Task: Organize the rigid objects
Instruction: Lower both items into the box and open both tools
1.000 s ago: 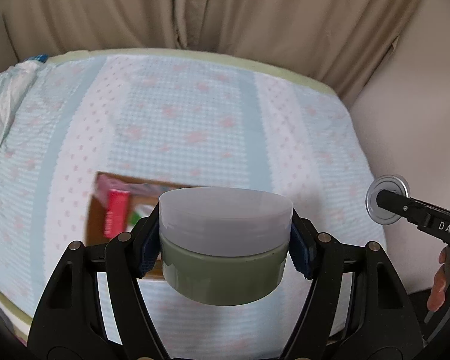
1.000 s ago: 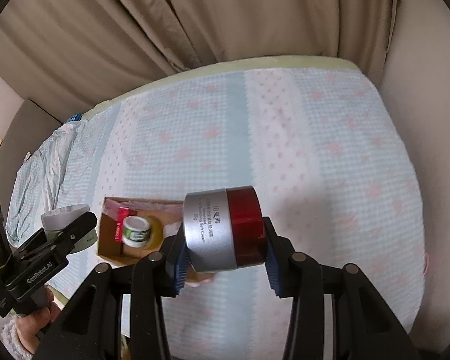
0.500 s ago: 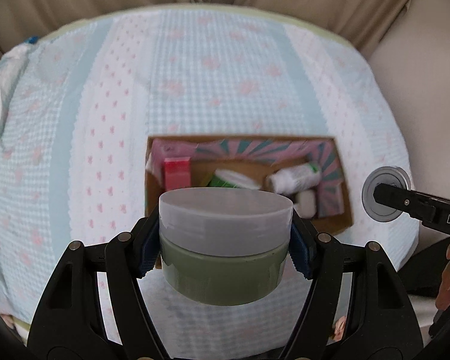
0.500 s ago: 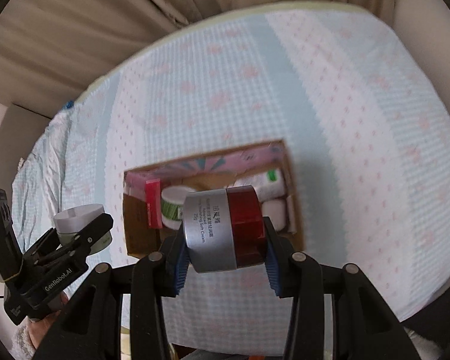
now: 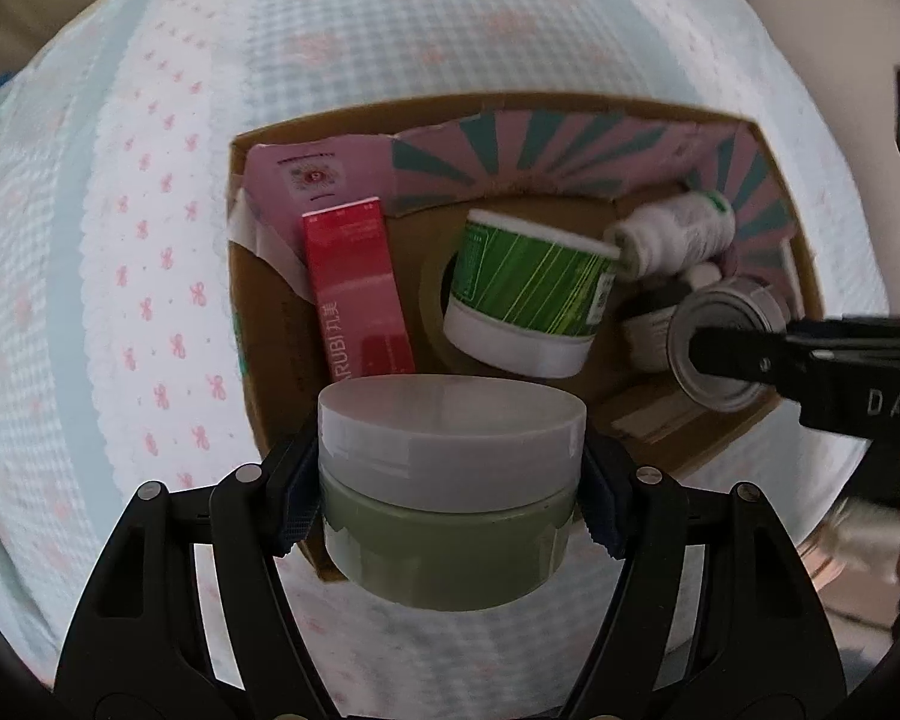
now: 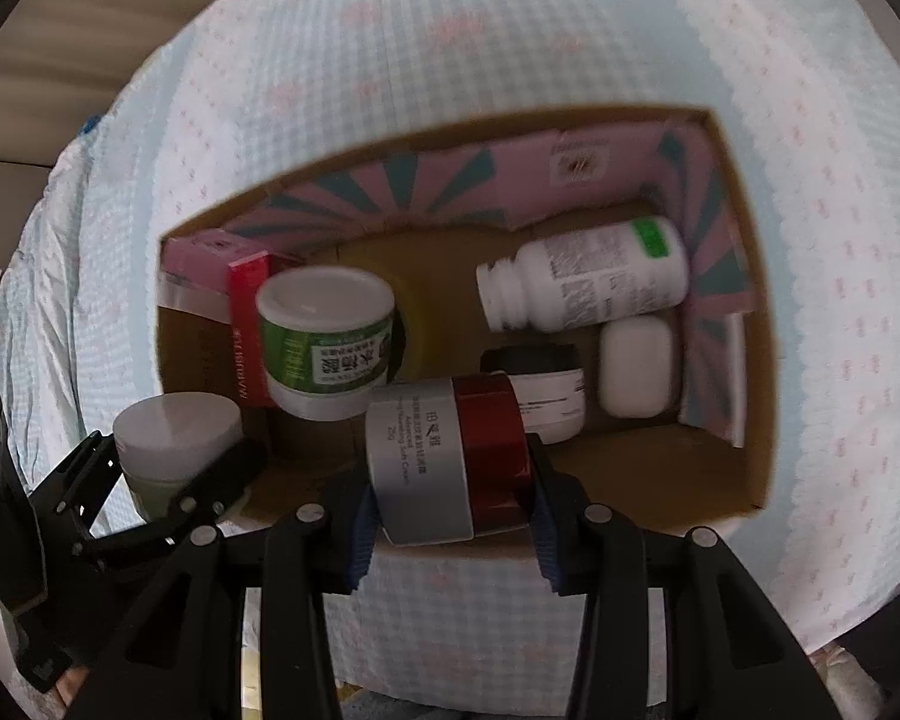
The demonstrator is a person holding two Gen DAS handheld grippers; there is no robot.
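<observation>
Left gripper [image 5: 450, 498]: its fingers are closed around a squat green jar [image 5: 447, 546] with a pale grey lid, pads pressing the two sides at the lid seam; the jar sits upright between the fingertips, lid up, so it can likely go down on its base.
Left jar's place: it hangs over the near left corner of the cardboard box [image 5: 750, 120], not yet inside, as far as the two views let me judge.
Beyond the left fingertips: a red carton [image 5: 357, 294] stands against the box's left wall with a pink carton [image 5: 306, 180] behind it; a green-labelled tub [image 5: 528, 294] leans just right of the red one. Bare box floor shows right ahead of the fingertips, probably the target spot.
Right gripper [image 6: 450, 480]: clamped on a silver-and-red cream jar [image 6: 444, 456], held on its side, one pad on the lid face and one on the base; end-to-end grip keeps the round body from rolling out.
Right jar's place: over the box's near edge, middle of the box.
Past the right fingertips: a small dark-lidded jar [image 6: 540, 396] just behind the held one, a white soap-like block [image 6: 636, 366] to its right, a white pill bottle [image 6: 582, 276] lying flat further back.
Underneath: a patterned bedspread [image 6: 810, 240] carries the box, so it may shift if pushed.
</observation>
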